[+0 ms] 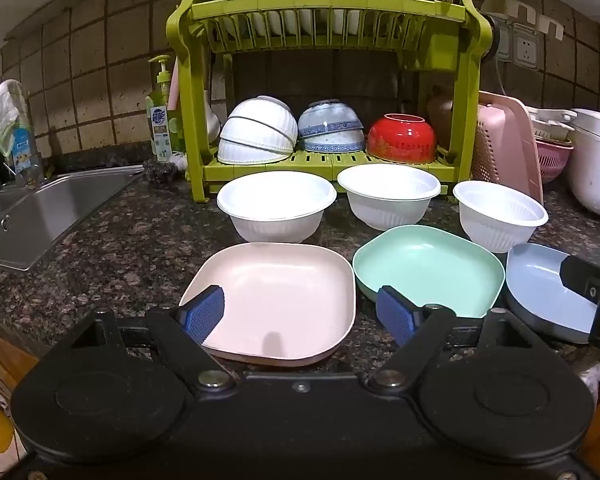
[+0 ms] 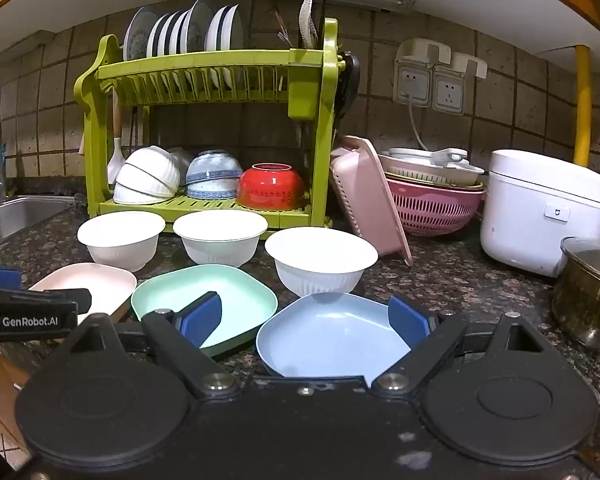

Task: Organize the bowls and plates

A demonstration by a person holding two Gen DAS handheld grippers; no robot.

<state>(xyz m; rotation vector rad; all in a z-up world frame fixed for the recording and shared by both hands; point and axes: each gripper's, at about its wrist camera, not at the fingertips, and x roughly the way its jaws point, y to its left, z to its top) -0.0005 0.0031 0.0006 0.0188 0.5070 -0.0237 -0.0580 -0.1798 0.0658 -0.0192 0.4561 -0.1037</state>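
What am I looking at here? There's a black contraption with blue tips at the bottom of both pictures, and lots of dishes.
Each black device is a hand-held gripper carried by a person, with a camera looking forward along its two blue-padded fingers. One picture comes from the left gripper, the other from the right gripper. Both are open and hold nothing. On the dark stone counter lie a pink plate, a green plate and a blue plate, with three white bowls behind them. Further back stands a green dish rack already holding dishes.
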